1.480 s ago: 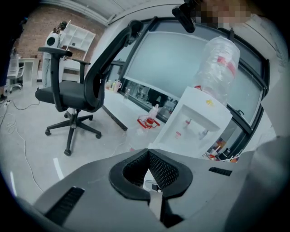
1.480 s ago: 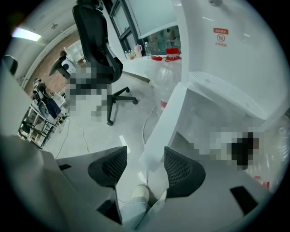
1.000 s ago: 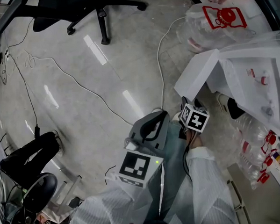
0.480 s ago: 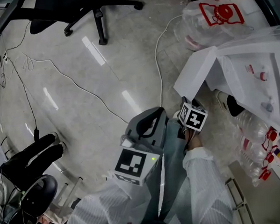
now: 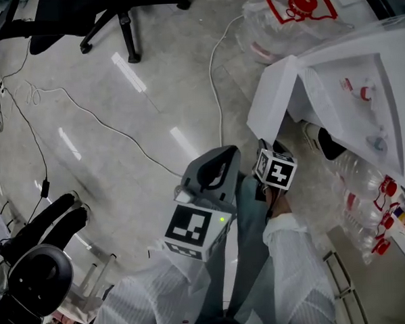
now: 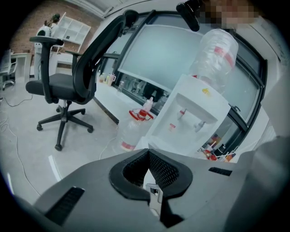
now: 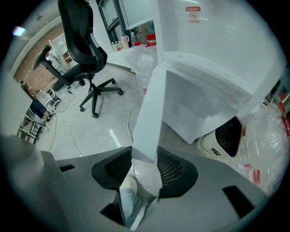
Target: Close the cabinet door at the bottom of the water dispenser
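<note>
The cabinet door is still swung open from the water dispenser's base. Its free edge is clamped by the right gripper, whose jaws have just been closing. The left gripper is closed and empty. The door has yet to be swung shut.

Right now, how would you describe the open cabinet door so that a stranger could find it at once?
Look at the white water dispenser at the right of the head view. At its foot, the cabinet door stands swung out over the grey floor. It is a flat white panel, while its neighbours are round, clear, red-capped water bottles.
</note>
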Demonstrator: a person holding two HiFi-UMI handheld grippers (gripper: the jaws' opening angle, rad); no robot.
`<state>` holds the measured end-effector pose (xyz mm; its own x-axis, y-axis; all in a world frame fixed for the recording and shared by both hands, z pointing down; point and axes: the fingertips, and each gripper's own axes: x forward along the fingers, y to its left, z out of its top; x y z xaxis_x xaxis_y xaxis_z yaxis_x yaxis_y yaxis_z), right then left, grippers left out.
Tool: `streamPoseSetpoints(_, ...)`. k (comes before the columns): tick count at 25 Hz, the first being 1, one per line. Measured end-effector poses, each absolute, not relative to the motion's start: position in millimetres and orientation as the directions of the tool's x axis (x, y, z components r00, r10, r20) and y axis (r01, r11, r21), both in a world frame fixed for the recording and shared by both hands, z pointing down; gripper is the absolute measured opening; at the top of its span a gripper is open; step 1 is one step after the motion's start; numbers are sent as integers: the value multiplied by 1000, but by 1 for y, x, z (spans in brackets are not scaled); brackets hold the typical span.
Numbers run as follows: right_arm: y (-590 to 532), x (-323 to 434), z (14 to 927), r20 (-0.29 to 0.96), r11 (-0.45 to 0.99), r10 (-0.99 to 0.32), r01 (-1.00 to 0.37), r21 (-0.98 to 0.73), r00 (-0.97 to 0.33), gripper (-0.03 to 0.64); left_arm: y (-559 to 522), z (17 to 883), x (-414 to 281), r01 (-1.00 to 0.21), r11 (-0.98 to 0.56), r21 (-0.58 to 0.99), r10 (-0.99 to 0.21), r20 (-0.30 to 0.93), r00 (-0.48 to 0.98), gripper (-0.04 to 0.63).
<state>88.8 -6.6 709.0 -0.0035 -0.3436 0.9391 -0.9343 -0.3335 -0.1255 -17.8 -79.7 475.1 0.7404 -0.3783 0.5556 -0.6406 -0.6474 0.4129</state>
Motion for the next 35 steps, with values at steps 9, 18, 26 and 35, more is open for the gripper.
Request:
streamPoseSetpoints(9,12,118,710,943,-262,-331,-957,-125,-32,175,-58,486,23,-665,-612,428,-380,579,722,9)
streamPoseSetpoints(18,30,150,712,941,-226,-337,-966,-124,-42,170,-49,505,56,-691,-597,409,-390,605,695,9)
streamPoseSetpoints(26,39,174,711,935,-191,-352,-975,-113,-40,167,-38,530,78,-712,-583,392,-378,645,664,9)
streamPoseSetpoints(35,46,198,711,927,-167,-373,-980,-107,-37,167,-29,554,94,-732,-559,390,-372,671,641,9)
